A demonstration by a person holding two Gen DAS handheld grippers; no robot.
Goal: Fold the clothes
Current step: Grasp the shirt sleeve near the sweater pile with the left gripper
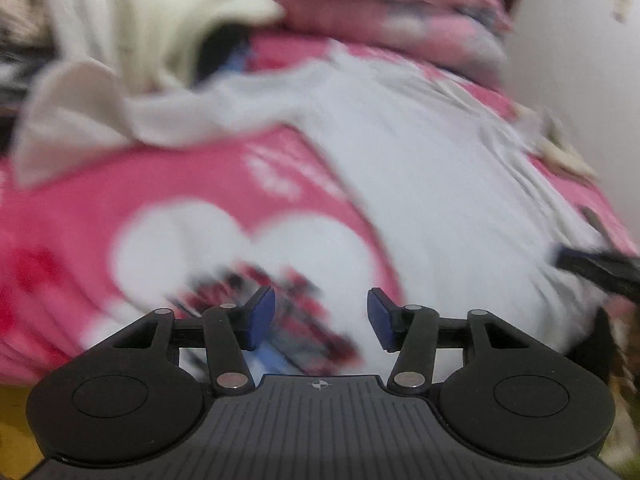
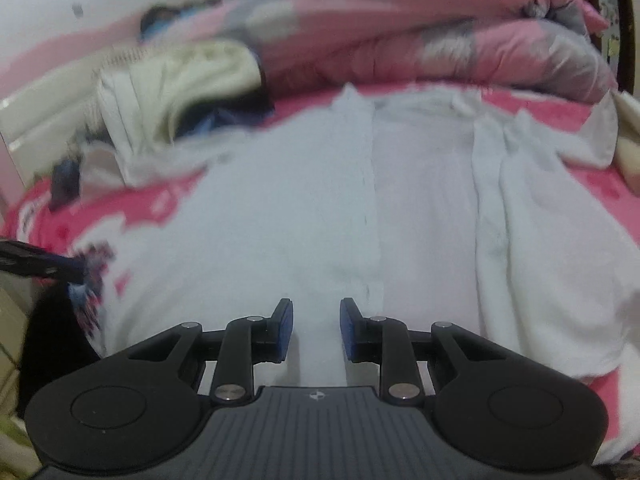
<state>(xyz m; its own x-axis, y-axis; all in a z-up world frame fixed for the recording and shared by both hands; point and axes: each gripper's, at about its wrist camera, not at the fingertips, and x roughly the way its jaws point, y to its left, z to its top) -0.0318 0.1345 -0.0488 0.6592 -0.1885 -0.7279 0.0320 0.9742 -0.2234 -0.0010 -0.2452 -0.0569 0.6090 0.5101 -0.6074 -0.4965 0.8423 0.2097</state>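
The left claw (image 1: 321, 318) sits at six o'clock in its own wrist view, pitched downward, its blue pads (image 1: 262, 316) standing well apart with nothing pressed between them. The right claw (image 2: 316, 330) also sits at six o'clock in its own view, tilted downward, jaws parted by a narrower gap, and whether its pads grip anything cannot be told. Each claw's dark finger tip shows blurred at the other view's edge: the right at three o'clock, the left at nine o'clock.

The left tongs (image 1: 321, 316) stand apart, empty, above a pink bedsheet (image 1: 100, 208) printed with white shapes. A white cloth garment (image 1: 420, 160) lies at two o'clock, a cream fabric heap (image 1: 160, 12) at eleven.
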